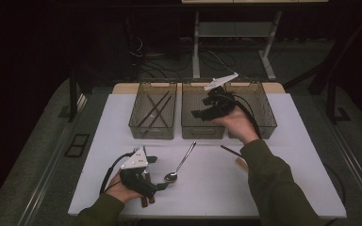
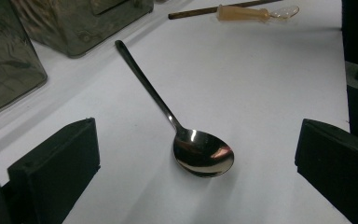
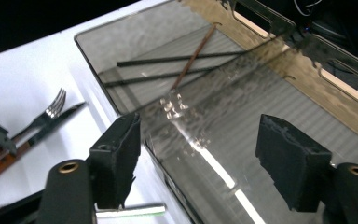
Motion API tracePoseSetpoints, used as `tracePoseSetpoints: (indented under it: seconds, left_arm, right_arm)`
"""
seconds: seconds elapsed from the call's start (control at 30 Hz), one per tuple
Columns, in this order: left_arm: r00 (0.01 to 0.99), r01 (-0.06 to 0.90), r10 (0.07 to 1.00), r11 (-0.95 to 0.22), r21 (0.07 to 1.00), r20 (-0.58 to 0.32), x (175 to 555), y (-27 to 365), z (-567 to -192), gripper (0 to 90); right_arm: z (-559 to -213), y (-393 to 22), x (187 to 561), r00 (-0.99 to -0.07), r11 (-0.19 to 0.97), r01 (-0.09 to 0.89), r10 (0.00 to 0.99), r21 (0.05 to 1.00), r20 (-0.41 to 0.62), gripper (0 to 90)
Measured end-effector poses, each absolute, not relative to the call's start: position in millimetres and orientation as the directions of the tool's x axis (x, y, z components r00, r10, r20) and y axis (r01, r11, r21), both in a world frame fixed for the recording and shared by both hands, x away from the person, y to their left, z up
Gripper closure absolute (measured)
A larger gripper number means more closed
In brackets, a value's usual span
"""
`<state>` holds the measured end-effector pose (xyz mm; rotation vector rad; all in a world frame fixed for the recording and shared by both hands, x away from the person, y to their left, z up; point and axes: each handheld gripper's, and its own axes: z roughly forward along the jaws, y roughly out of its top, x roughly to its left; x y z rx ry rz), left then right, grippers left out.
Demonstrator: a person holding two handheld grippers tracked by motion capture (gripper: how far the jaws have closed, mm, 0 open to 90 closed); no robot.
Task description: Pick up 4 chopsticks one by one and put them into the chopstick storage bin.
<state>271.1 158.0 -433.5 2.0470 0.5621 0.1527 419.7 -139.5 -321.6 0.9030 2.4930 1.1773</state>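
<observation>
My left gripper rests low at the front left of the white table, held in a hand. Its jaws stand open on either side of a dark metal spoon. In the left gripper view the spoon's bowl lies on the table between the pads and touches neither. My right gripper hovers over the middle smoky bin at the back. Its jaws are open with nothing between them, above that bin's wall.
Three smoky plastic bins stand side by side at the back. The left bin holds thin chopsticks. A brown chopstick and a tan-handled clear spoon lie right of centre. A fork and brown-handled cutlery lie by the left hand.
</observation>
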Motion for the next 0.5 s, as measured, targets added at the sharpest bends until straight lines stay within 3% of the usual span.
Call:
tracePoseSetpoints:
  seconds: [0.5]
  left_arm:
    - [0.884,0.325,0.456,-0.435,0.840,-0.106,271.9,158.5,-433.7,0.0]
  right_arm:
    - [-340.6,-190.0,388.3,-0.793,0.493,0.416,0.608,0.764,0.039,13.6]
